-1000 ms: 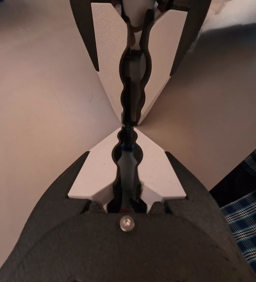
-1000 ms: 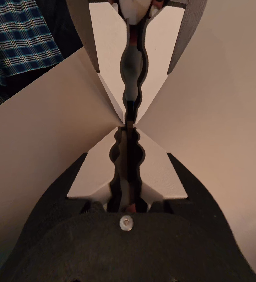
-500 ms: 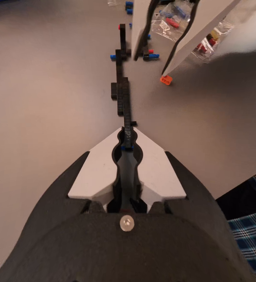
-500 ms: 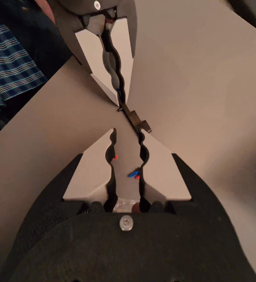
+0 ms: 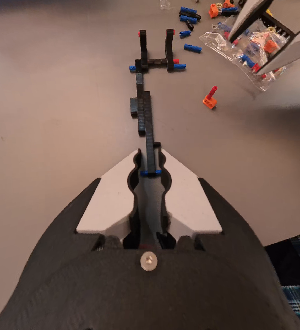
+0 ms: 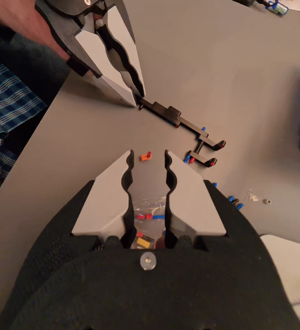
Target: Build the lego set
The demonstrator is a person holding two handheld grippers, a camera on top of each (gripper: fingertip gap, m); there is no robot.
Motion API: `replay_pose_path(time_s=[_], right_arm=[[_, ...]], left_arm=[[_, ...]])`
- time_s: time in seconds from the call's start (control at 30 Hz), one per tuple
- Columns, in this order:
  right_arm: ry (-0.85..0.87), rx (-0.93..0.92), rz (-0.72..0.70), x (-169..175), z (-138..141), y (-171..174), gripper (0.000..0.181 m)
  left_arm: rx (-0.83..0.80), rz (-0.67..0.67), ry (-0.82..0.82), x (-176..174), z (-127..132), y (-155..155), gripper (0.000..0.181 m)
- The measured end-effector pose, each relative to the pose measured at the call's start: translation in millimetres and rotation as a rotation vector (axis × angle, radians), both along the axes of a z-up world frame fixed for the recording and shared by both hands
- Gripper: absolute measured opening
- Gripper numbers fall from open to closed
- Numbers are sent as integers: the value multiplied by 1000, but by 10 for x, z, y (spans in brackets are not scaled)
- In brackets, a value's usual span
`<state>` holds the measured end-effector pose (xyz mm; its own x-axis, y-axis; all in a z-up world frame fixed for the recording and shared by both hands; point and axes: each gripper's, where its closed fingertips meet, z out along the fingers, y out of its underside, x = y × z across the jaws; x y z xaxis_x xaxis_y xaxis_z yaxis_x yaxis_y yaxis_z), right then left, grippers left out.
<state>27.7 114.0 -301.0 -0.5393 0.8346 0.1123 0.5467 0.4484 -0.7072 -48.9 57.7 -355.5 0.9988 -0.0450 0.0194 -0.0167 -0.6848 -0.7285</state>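
The left gripper stands slightly parted around the near end of the black lego assembly, which lies on the grey table and runs off toward 12 o'clock. The right gripper is spread wide and empty above a clear parts bag; an orange piece lies at its tips.

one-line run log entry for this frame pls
left tongs: open, straddling near end of black lego assembly on table | right tongs: open, empty, above parts bag | orange connector: loose ahead of right tongs
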Motion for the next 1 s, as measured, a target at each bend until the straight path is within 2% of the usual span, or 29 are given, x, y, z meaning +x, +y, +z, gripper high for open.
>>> replay_pose_path(time_s=[0.13,0.33,0.43,0.67,1.0], right_arm=[[9,-41,-70,74,-20,24,33],[-23,-57,-105,186,-154,-12,30],[-26,-1,-120,222,-219,10,32],[32,-51,-237,216,-109,129,28],[55,-39,-254,248,-120,121,29]], left_arm=[[50,6,-47,-1,68,3,28],[86,-13,-74,17,109,14,28],[100,-13,-78,17,124,11,26],[123,-22,-84,26,151,8,25],[135,-24,-86,24,161,12,23]])
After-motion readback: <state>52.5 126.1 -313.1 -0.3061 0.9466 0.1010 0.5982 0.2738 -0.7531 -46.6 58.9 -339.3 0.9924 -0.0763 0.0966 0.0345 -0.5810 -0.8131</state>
